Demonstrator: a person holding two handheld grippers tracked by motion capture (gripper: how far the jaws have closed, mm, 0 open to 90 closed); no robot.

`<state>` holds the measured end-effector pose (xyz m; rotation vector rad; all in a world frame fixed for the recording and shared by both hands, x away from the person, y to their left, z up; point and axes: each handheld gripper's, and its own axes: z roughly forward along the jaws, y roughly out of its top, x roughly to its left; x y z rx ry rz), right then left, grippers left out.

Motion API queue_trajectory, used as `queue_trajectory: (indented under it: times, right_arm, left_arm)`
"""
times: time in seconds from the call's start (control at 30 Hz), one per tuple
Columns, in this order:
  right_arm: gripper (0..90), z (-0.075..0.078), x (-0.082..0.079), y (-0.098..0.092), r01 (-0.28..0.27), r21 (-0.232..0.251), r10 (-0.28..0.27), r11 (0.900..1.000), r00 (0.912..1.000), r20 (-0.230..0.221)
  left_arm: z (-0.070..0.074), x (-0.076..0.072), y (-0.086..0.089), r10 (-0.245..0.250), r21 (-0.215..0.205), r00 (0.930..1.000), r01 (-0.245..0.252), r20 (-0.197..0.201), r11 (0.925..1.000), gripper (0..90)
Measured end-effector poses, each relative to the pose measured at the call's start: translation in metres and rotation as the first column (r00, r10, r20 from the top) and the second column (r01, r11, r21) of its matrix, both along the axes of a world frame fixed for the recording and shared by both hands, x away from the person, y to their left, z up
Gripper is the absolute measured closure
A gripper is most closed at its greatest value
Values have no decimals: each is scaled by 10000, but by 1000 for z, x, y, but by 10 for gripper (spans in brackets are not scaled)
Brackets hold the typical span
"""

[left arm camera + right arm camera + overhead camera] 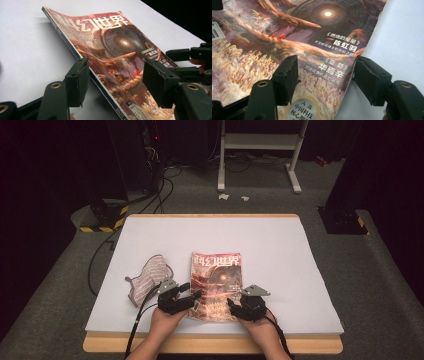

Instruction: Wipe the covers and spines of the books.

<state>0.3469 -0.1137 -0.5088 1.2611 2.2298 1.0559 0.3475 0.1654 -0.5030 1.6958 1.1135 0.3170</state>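
Magazine (216, 285) flat on white surface (270, 250), beside cloth (147, 277). Left tongs (192, 298) released, straddling its spine edge; right tongs (233, 304) released, straddling its right edge.

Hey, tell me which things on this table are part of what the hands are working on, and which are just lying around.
In the job:
- magazine, flat on the table
- left tool, jaws straddling its spine edge
- right tool, jaws straddling its opposite edge

Lying about:
- striped cloth, left of the magazine
- white table surface
- white stand on the floor beyond
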Motion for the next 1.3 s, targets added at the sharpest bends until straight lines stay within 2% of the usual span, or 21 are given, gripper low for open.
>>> queue_trajectory:
  times: [0.1,0.13,0.2,0.37,0.43,0.47,0.7,0.83,0.87,0.9,1.1,1.13,1.23,1.3]
  right_arm:
    - [361,0,0,0,4,2,-4,10000,10000,4]
    - [361,0,0,0,-4,12,4,10000,10000,-8]
    - [361,0,0,-1,-24,28,24,10000,10000,-20]
    - [370,0,0,-2,31,62,-31,10000,10000,-57]
    - [371,0,0,-2,39,75,-38,10000,10000,-64]
    - [375,0,0,-2,24,76,-24,10000,10000,-60]
    - [378,0,0,-2,-46,78,47,10000,10000,-41]
    - [380,0,0,-2,-43,76,43,10000,10000,-22]
    - [390,0,0,-1,-142,82,142,9999,9999,-21]
    - [399,0,0,-2,-224,101,224,9997,9997,3]
    - [394,0,-1,-1,-242,123,243,9996,9997,-9]
    - [389,0,-1,-1,-255,109,255,9996,9997,22]
    - [375,0,-1,-1,-296,150,296,9995,9996,9]
    - [375,2,-3,-3,-346,283,338,9990,9990,290]
  left_arm:
    - [0,-1,-1,67,130,10000,-67,5,9999,389]
    - [0,0,0,33,-35,9999,-33,-131,10000,390]
    - [0,-1,2,-42,-270,9999,39,-134,9996,398]
    - [2,-4,-1,-262,-456,9996,259,-48,9986,429]
    - [2,-5,-2,-348,-413,9994,347,-29,9985,431]
    - [3,-5,-2,-284,-183,9996,284,-5,9994,431]
    - [3,-5,-1,-295,-140,9995,294,-55,9995,428]
    - [2,-7,-2,-177,88,9998,178,-99,9998,428]
    - [0,-6,-5,-597,95,9979,600,-263,9982,439]
    - [-1,-6,-6,-750,17,9962,751,-451,9972,446]
    - [2,-6,-3,-606,113,9978,610,-262,9981,440]
    - [4,-7,-1,-581,301,9983,583,-92,9978,439]
    - [4,-8,-1,-624,403,9980,625,-34,9972,438]
    - [4,-9,-1,-648,324,9979,649,-30,9974,438]
